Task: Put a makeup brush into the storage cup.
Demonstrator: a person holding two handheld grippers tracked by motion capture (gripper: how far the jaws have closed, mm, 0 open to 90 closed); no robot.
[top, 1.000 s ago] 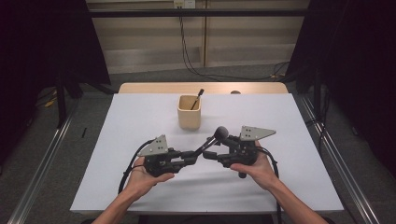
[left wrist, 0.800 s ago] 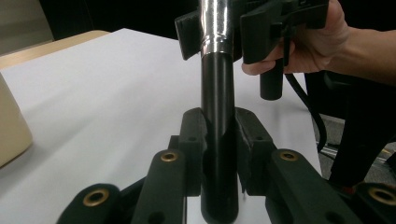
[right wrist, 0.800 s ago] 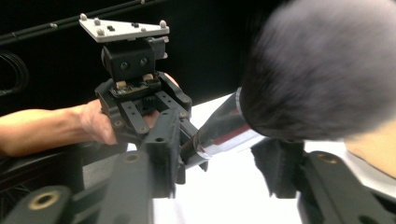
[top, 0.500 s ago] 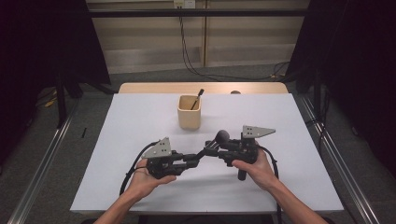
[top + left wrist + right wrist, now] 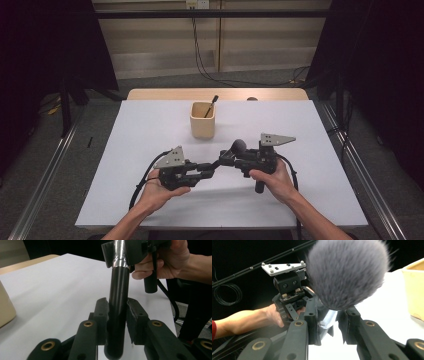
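A makeup brush with a fluffy grey head [image 5: 239, 145] [image 5: 347, 272], a silver ferrule [image 5: 328, 317] and a black handle [image 5: 118, 302] hangs low over the white table [image 5: 150, 130], held between both grippers. My left gripper [image 5: 212, 167] [image 5: 117, 315] grips the end of the handle; its jaws have just eased open a little, and the pads still touch the handle. My right gripper [image 5: 227, 159] [image 5: 328, 322] has just closed on the ferrule, right under the head. The two grippers face each other, tips almost meeting.
A beige square cup [image 5: 202, 122] [image 5: 414, 290] stands on the table behind the grippers, with a dark brush handle [image 5: 212, 102] sticking out of it. A wooden strip [image 5: 215, 94] borders the table's far edge. Black cables trail from both grippers.
The right gripper's jaws have closed in on the brush just below its head. Both hands and the brush stay almost where they were.
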